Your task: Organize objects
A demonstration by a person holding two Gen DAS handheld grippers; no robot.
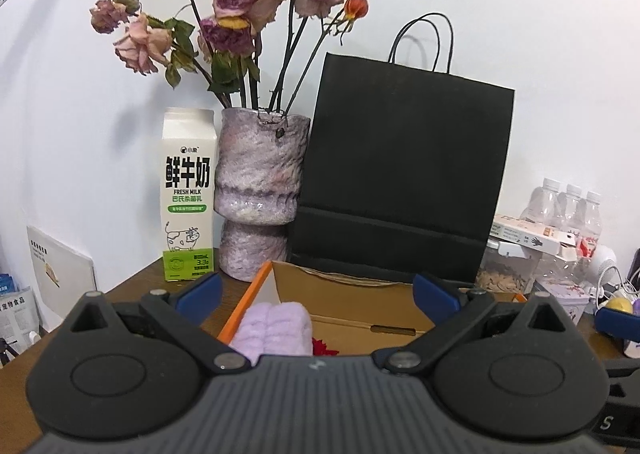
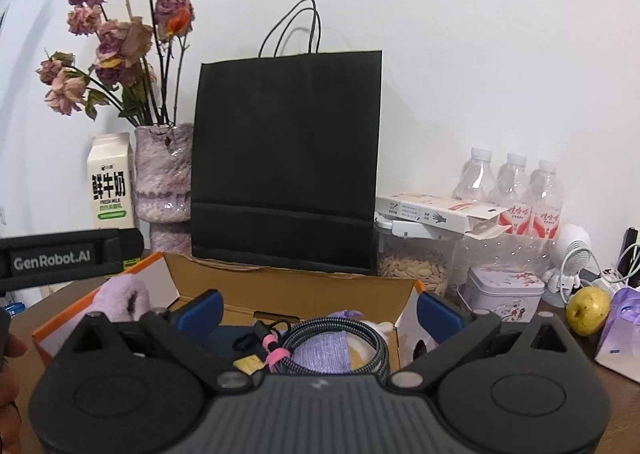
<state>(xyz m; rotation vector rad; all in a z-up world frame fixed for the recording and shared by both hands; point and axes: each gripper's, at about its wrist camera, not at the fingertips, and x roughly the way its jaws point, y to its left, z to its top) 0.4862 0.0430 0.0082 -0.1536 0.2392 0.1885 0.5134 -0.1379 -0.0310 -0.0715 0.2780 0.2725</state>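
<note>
An open cardboard box (image 1: 344,294) with an orange rim (image 2: 92,294) sits on the wooden table in front of both grippers. Inside it lie a lilac fluffy towel (image 1: 276,328), something red (image 1: 325,348), a coiled braided cable (image 2: 340,334) with a pink tie, a purple cloth (image 2: 322,354) and a small yellow piece (image 2: 249,365). My left gripper (image 1: 318,294) hovers open over the box's left part, nothing between its blue pads. My right gripper (image 2: 320,312) is open above the box's right part, holding nothing. The left gripper's body (image 2: 60,258) shows at the left of the right wrist view.
A black paper bag (image 2: 286,161) stands right behind the box. A milk carton (image 1: 188,197) and a vase of dried roses (image 1: 260,193) stand at the back left. Water bottles (image 2: 512,189), a seed jar (image 2: 416,266), a tin (image 2: 506,294), an apple (image 2: 588,312) and a small fan (image 2: 572,254) crowd the right.
</note>
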